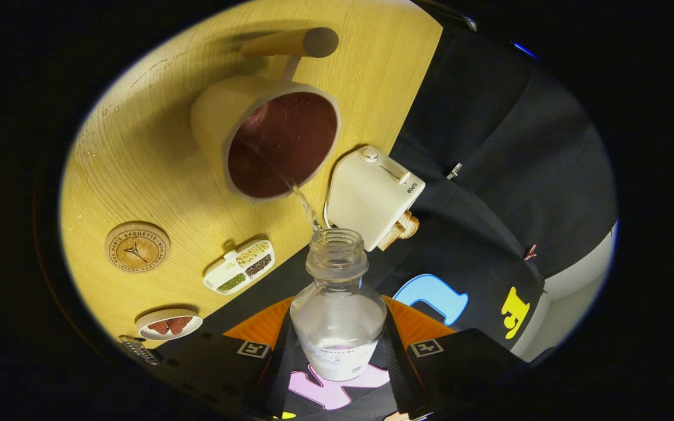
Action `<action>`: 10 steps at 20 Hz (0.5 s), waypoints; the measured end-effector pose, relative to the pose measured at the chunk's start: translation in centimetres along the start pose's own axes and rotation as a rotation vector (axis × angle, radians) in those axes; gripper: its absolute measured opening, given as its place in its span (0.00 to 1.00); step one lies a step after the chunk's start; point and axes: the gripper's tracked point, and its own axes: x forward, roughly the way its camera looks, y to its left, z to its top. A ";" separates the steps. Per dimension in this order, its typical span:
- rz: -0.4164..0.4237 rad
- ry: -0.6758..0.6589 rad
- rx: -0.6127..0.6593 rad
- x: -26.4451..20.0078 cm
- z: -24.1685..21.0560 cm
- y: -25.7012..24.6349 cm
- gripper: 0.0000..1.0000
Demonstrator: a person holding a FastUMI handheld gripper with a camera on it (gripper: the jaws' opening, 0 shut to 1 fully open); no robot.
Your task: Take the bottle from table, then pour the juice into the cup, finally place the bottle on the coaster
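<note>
A clear bottle (pixel 337 310) with no cap sits between my fingers, and the gripper (pixel 337 351) is shut on the bottle's lower body. The whole view is rolled over, so the bottle is tipped toward the cup. A thin stream of liquid (pixel 305 204) runs from the bottle's mouth into the cream cup (pixel 267 137) just beyond it. The cup has a wooden handle (pixel 290 42) and holds dark reddish-brown juice. The round wooden coaster (pixel 137 247) lies on the yellow wooden table (pixel 138 158), off to one side of the cup and apart from it.
A cream toaster (pixel 372 196) with toast in it stands by the table's edge, close to the bottle's mouth. A small white divided tray (pixel 239 266) of grains and a small white dish (pixel 168 324) lie near the coaster. Drops of liquid dot the table beyond the coaster.
</note>
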 end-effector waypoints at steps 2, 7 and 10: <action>-0.004 -0.003 -0.004 0.0 -0.1 -0.3 0.71; -0.016 -0.018 -0.035 0.0 0.3 -1.1 0.71; -0.020 -0.031 -0.051 -0.1 0.8 -1.4 0.71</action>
